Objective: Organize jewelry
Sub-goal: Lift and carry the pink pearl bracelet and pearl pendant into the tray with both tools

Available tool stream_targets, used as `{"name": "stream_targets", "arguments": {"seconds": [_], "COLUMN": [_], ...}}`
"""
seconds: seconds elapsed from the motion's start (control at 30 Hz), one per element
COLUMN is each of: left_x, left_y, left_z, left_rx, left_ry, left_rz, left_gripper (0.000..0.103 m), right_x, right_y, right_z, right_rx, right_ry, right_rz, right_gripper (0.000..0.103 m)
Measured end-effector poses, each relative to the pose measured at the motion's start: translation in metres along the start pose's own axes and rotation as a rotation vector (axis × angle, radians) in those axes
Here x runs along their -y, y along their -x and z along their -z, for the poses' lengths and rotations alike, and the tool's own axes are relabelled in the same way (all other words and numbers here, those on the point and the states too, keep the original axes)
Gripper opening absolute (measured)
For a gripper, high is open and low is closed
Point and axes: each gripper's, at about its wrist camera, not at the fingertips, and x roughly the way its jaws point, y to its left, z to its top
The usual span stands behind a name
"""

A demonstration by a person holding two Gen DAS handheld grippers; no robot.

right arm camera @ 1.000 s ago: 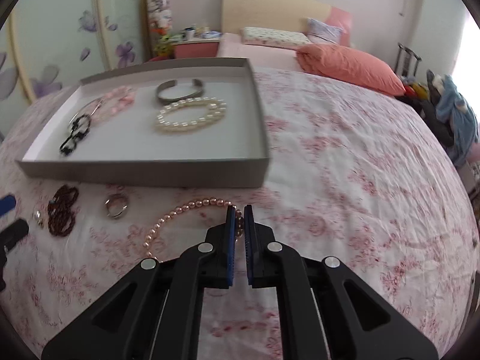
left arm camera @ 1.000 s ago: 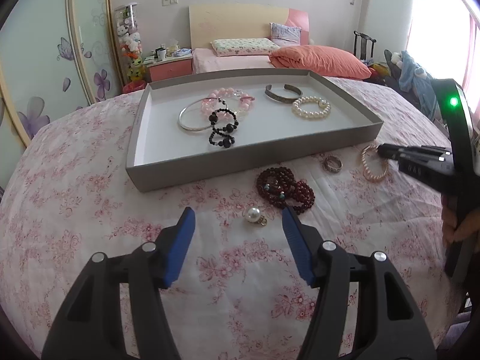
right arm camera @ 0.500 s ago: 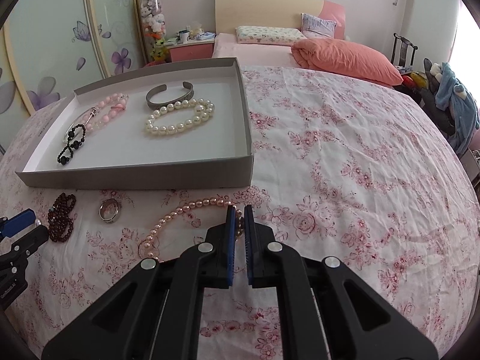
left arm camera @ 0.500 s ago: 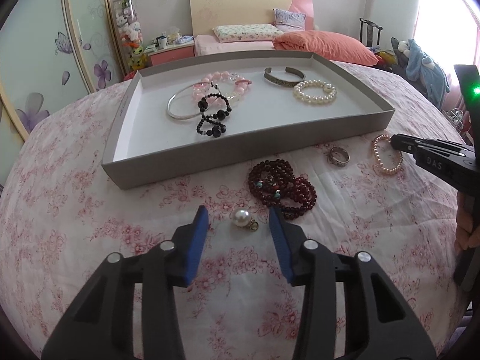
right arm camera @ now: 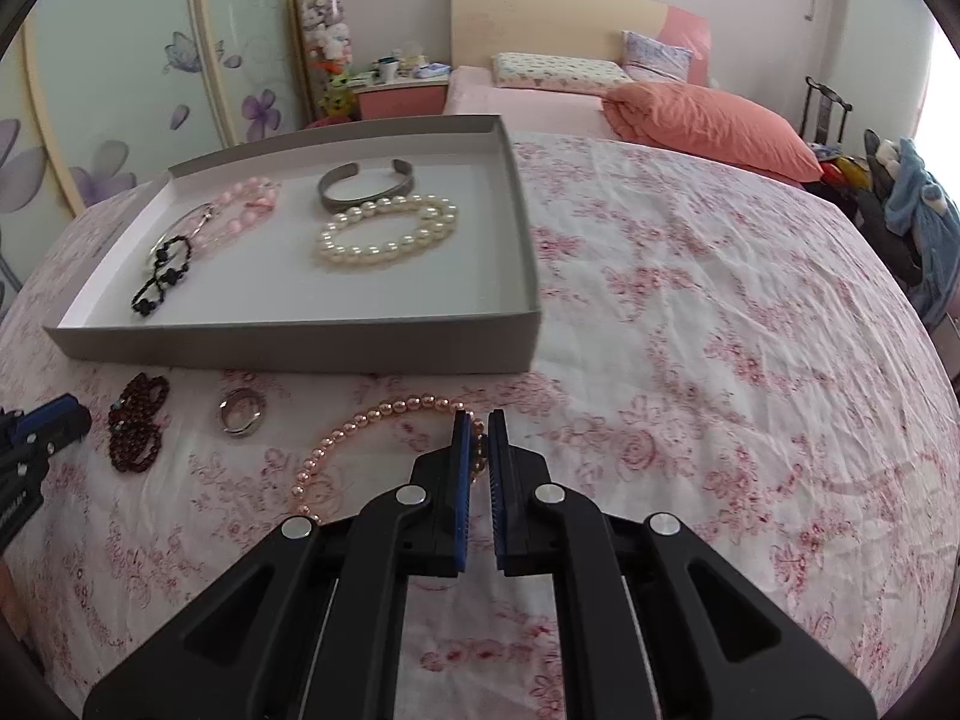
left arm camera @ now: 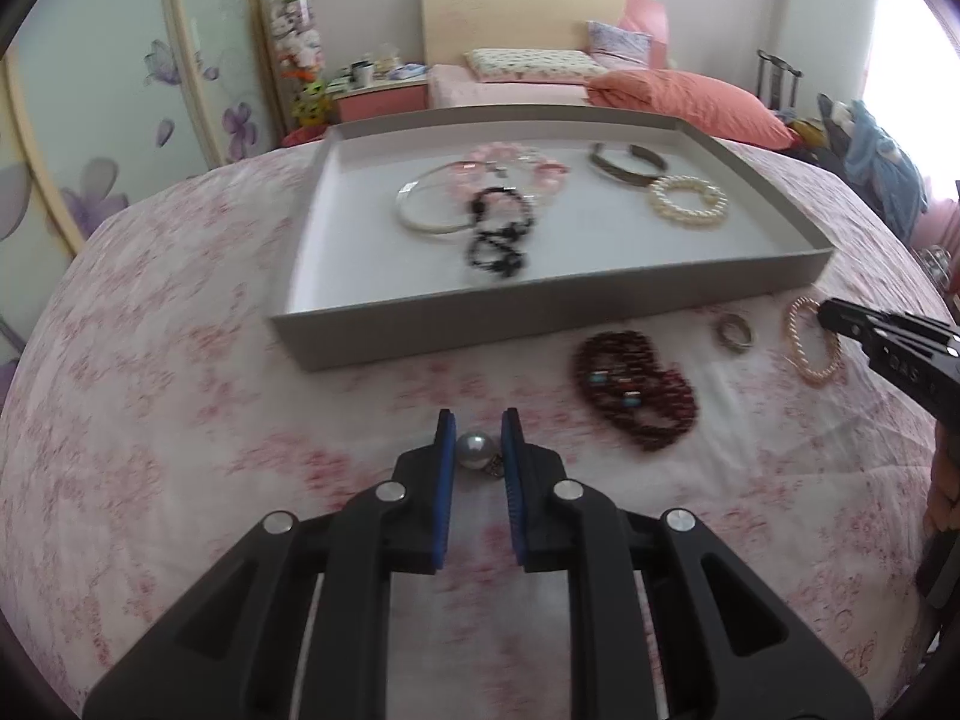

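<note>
One grey tray [left arm camera: 540,312] sits on one floral-covered table [left arm camera: 180,420]. Five bracelets lie inside the tray, counting a bangle and a cuff. Outside it lie one dark red bead string [left arm camera: 636,384], one ring [left arm camera: 735,333], one rose-gold bead bracelet [right arm camera: 384,426] and one pearl pendant [left arm camera: 474,450].

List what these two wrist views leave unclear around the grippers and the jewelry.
- Left wrist view: whether the closing left gripper presses the pearl pendant yet.
- Right wrist view: the rose-gold bead bracelet, partly behind the right gripper.
- Left wrist view: black bead bracelet, blurred.
</note>
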Motion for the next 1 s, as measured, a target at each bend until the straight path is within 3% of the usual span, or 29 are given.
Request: {"name": "stream_targets", "arguments": {"seconds": [0.33, 1.0], "left_x": [-0.016, -0.018], "left_y": [0.003, 0.004], "left_z": [0.004, 0.005], "left_rx": [0.008, 0.008], "left_ry": [0.041, 0.044], "left_rz": [-0.024, -0.02], "left_gripper": [0.017, 0.017], "right_x": [-0.007, -0.006], "right_y": [0.001, 0.001], "right_z": [0.001, 0.001], "right_rx": [-0.001, -0.001], "right_ry": [0.007, 0.009], "right_rz": [-0.046, -0.044], "right_gripper": [0.007, 0.007]}}
